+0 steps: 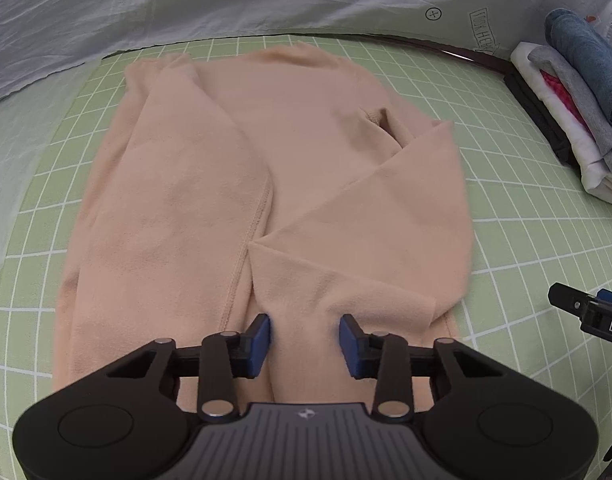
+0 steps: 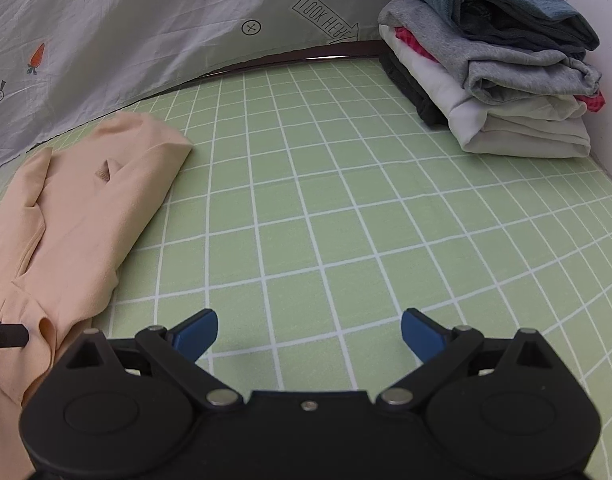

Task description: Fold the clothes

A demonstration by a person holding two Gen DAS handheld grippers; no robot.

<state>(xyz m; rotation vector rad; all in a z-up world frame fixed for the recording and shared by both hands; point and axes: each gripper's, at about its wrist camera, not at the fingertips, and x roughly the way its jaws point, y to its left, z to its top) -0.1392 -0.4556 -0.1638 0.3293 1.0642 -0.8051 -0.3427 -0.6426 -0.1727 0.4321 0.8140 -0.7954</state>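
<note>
Surface point(image 2: 345, 208) first: I see a green mat with a white grid, and behind it hangs a wrinkled grey sheet point(image 2: 126, 20) printed with small marks and a carrot. In the far right corner sits a stack of folded clothes point(image 2: 497, 76), blue on top, then grey, white with a pink bit, and something dark beneath.

The peach garment point(image 1: 266, 160) lies flat on the mat's left part, both sleeves turned in across the body, the right one crossing diagonally toward the hem.

My left tongs point(image 1: 304, 338) sit over the near edge of that garment, partly open, with a ridge of peach cloth rising between the blue pads point(image 1: 259, 338); I cannot tell whether the pads touch it.

My right tongs point(image 2: 309, 334) are spread wide over bare mat, just beside the garment's right edge, holding nothing.
</note>
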